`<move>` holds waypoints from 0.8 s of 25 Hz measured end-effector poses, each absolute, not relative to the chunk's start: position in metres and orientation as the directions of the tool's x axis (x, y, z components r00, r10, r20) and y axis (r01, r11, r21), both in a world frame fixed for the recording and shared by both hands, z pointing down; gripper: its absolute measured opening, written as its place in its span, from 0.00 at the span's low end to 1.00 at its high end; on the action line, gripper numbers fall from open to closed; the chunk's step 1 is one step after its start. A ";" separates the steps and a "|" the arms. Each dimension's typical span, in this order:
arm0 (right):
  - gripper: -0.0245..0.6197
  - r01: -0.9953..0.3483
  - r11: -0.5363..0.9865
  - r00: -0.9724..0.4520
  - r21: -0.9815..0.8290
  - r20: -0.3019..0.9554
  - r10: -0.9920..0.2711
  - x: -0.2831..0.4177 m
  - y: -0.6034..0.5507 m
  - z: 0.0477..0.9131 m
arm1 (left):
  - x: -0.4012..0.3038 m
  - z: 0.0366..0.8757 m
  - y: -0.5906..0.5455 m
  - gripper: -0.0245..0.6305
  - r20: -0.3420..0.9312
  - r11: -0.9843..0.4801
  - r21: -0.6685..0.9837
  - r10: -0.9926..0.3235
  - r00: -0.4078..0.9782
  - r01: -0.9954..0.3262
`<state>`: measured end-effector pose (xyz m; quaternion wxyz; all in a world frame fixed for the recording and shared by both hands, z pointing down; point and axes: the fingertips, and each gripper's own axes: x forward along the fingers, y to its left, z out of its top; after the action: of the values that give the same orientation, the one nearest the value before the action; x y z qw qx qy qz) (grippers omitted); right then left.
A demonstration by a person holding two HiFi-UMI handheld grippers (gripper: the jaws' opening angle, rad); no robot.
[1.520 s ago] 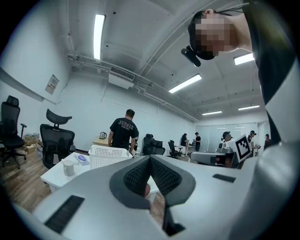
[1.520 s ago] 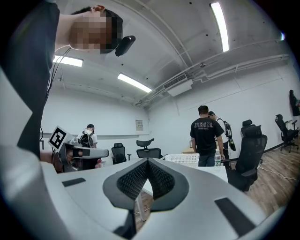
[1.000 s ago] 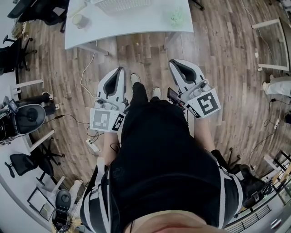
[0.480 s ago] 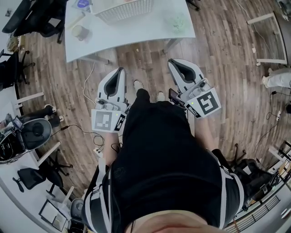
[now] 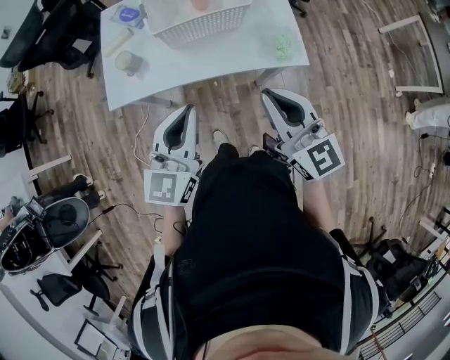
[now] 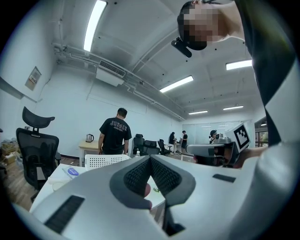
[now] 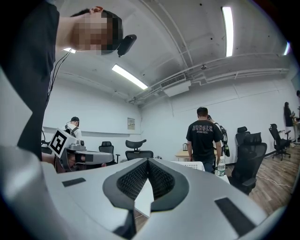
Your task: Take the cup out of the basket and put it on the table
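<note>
Head view: the white tabletop (image 5: 211,60) lies ahead of the person. The floor (image 5: 351,105) shows between its near edge and both claws, so this looks like the walk-up, before any reach.

The basket (image 5: 204,27) stands at the far edge, about midway along it. A pale orange thing inside it, cut by the top of the frame, is probably the cup (image 5: 202,3). I cannot make out its shape or which way it sits.

The left claw (image 5: 187,110) and right claw (image 5: 270,95) hang side by side over the floor, well apart from the basket. Each one's own view shows the dark pads pressed together with nothing between them.

To do this well, close in on the near edge first, since the basket sits deep and a long reach would be shaky. Pick one claw and spread it before it goes over the basket wall. Come down from above rather than from the side, and pinch the cup's wall once it is plainly between the pads. Lift straight up until it clears the rim.

The strip along the near edge looks bare, between a tan round thing (image 5: 129,62) toward the left edge and a green thing (image 5: 285,46) toward the right edge. It seems the safest landing spot.
</note>
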<state>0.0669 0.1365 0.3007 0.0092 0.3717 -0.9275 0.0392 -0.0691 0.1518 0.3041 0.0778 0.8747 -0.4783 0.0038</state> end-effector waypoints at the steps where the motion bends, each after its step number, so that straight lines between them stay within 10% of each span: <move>1: 0.07 -0.693 0.718 -0.721 -0.066 0.046 -0.691 0.062 0.133 0.301 | -0.072 0.305 0.149 0.07 0.086 -0.539 0.125 -0.831 0.550 -0.833; 20: 0.07 -0.698 0.712 -0.716 -0.076 0.062 -0.695 0.044 0.080 0.307 | -0.078 0.311 0.091 0.07 0.097 -0.577 0.166 -0.797 0.596 -0.799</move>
<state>0.0442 0.0796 0.3069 0.0146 0.3765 -0.9251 0.0470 -0.0783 0.0913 0.3106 0.0966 0.8880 -0.4495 0.0059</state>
